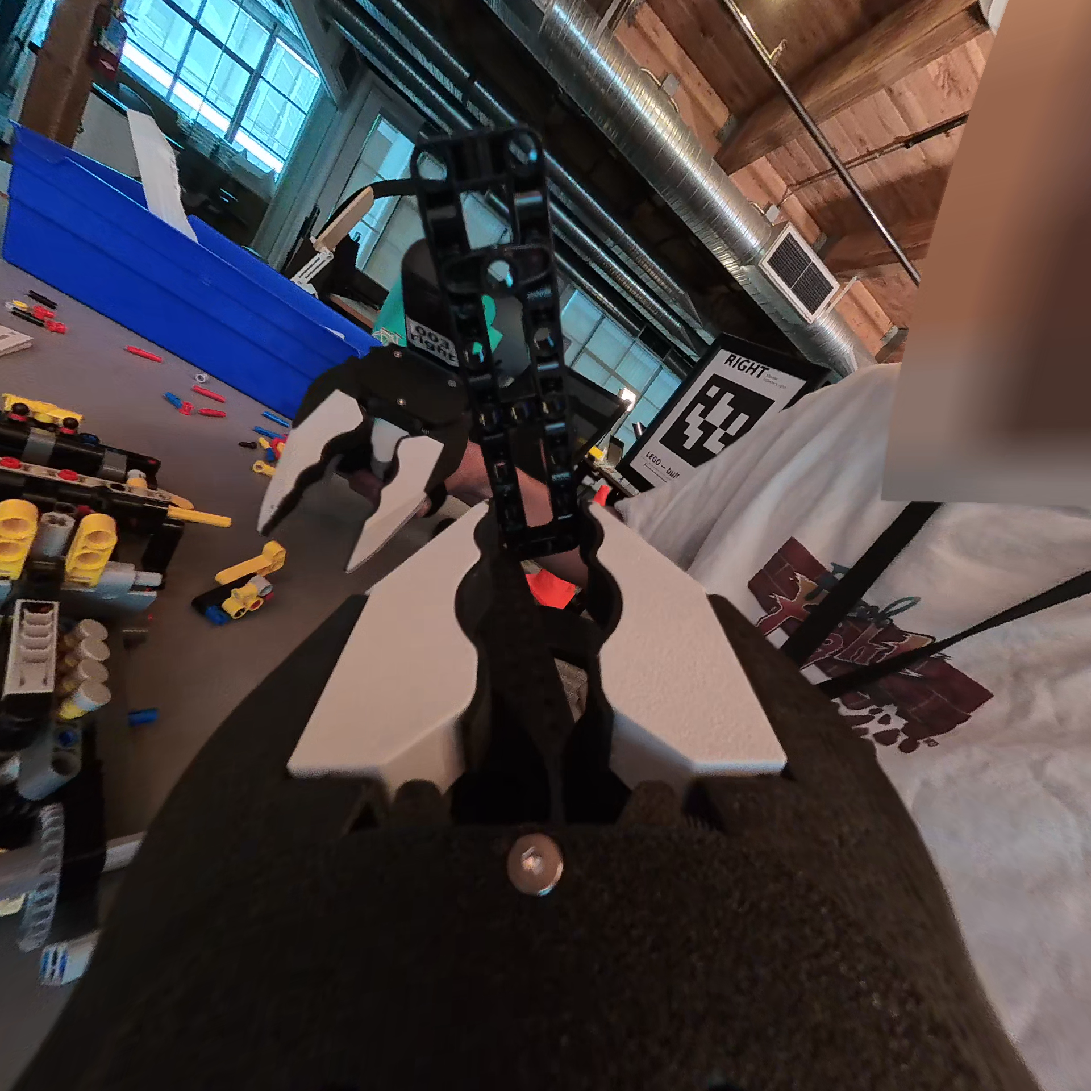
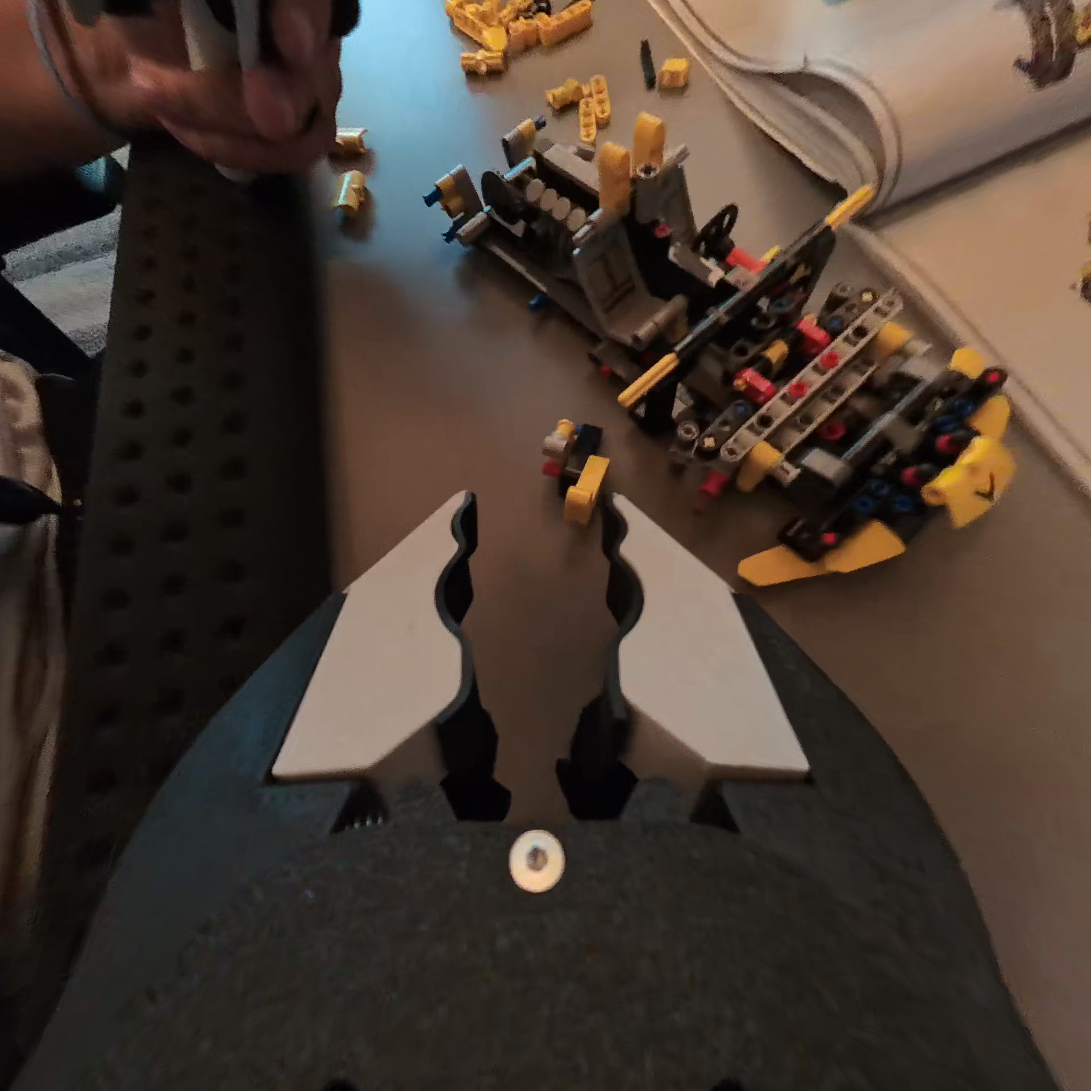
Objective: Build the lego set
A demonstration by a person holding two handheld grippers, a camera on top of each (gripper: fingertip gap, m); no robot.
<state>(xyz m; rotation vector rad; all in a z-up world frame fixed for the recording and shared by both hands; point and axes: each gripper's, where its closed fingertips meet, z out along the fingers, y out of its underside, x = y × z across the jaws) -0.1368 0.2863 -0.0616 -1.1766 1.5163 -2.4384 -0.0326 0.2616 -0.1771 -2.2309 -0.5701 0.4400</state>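
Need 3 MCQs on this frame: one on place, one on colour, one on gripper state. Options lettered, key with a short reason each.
1. Where is the black lego frame?
A. Flat on the table
B. Clamped at its lower end in the left gripper, raised upward
C. In the blue bin

2. What colour is the bin at the table's far side?
A. Blue
B. Red
C. Green

3. What state is the right gripper in?
A. Shut on a yellow piece
B. Shut on nothing
C. Open, holding nothing

Key: 1 B, the fingers pinch its lower end in the left wrist view. 2 A, its walls are plainly blue. 3 C, bare table shows between its fingers.
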